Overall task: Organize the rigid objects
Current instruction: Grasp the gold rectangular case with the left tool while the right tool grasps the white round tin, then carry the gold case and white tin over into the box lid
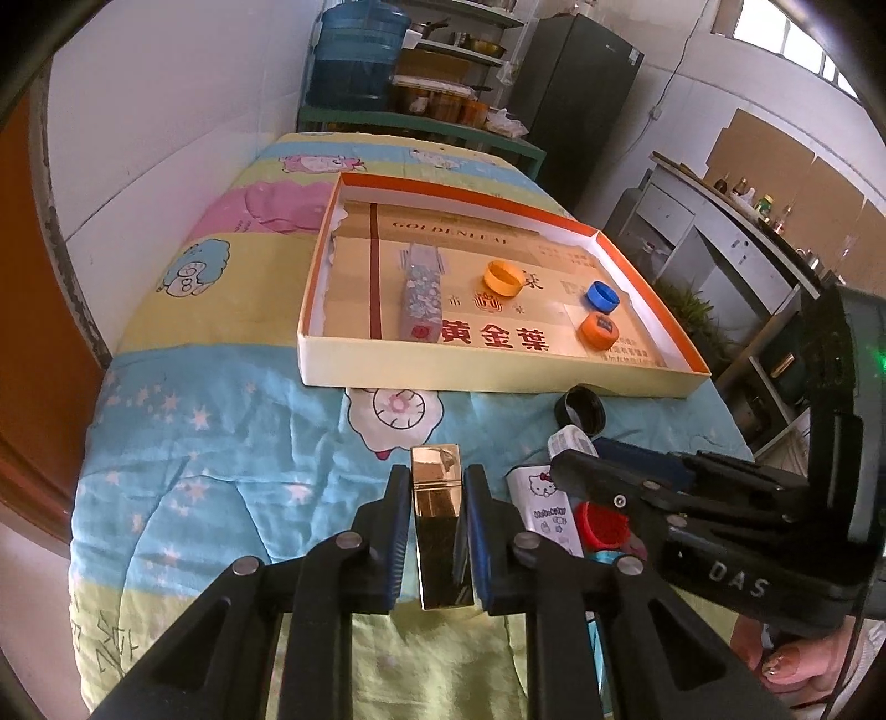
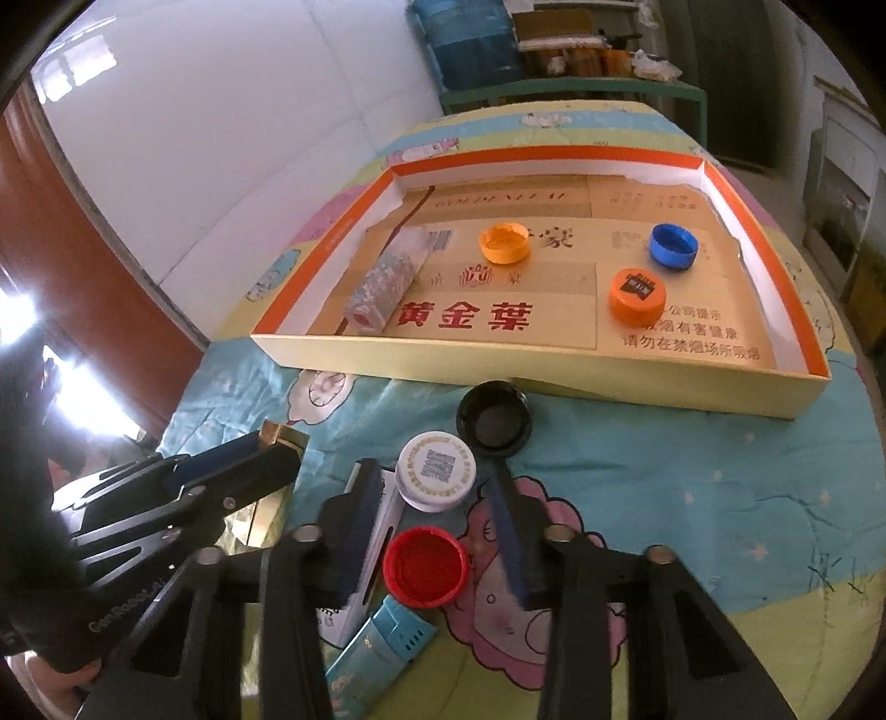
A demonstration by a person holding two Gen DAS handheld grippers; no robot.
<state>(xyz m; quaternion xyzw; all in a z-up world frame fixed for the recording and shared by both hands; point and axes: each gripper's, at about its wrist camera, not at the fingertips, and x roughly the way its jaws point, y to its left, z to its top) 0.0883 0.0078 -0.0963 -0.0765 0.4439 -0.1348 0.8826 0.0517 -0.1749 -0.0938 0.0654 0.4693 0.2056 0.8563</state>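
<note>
My left gripper (image 1: pixel 436 482) is shut on a shiny gold box (image 1: pixel 438 520), seen from the side in the right wrist view (image 2: pixel 277 443). My right gripper (image 2: pixel 437 487) is open, its jaws on either side of a white cap (image 2: pixel 437 479) and a red cap (image 2: pixel 426 565) on the blanket. A black cap (image 2: pixel 494 423) lies just beyond. The shallow orange-rimmed tray (image 2: pixel 554 382) holds a patterned box (image 2: pixel 382 288), a yellow cap (image 2: pixel 504 242), a blue cap (image 2: pixel 673 246) and an orange cap (image 2: pixel 637 296).
A white Hello Kitty box (image 1: pixel 545 512) and a teal box (image 2: pixel 382 648) lie under my right gripper. The cartoon blanket (image 1: pixel 232 421) covers the table. A wall runs along the left; shelves, a water jug (image 1: pixel 357 52) and a fridge stand behind.
</note>
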